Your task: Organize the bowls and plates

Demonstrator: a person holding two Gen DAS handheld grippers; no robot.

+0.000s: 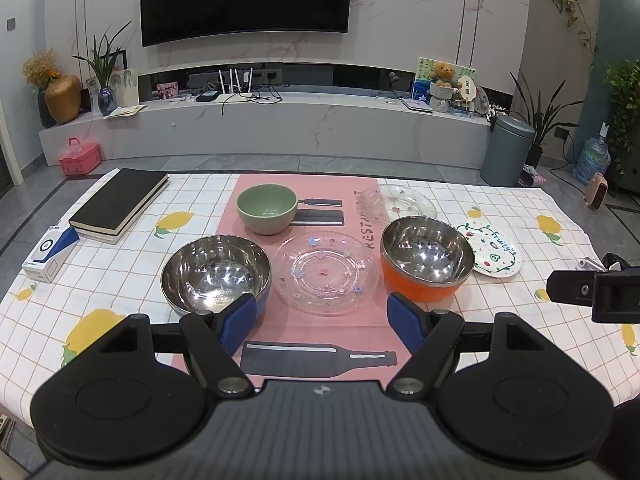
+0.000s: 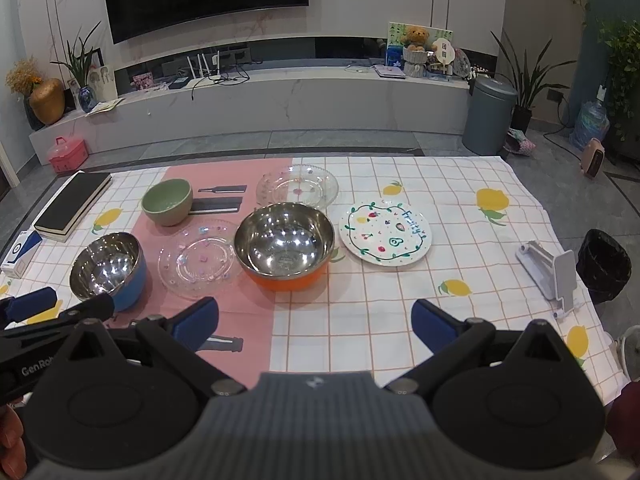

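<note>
On the table stand a green bowl [image 1: 267,208] [image 2: 168,201], a blue steel bowl [image 1: 216,274] [image 2: 108,270], an orange steel bowl [image 1: 426,260] [image 2: 285,246], two clear glass plates, one near [image 1: 326,272] [image 2: 196,262] and one far [image 1: 398,202] [image 2: 298,188], and a white painted plate [image 1: 494,250] [image 2: 386,234]. My left gripper [image 1: 322,320] is open and empty, just short of the near glass plate, its left finger by the blue bowl. My right gripper [image 2: 316,326] is open and empty, in front of the orange bowl.
A black book [image 1: 118,204] and a blue-white box [image 1: 50,254] lie at the table's left. A white phone stand [image 2: 552,270] sits at the right edge. A grey bin [image 2: 490,114] and a TV bench stand beyond the table.
</note>
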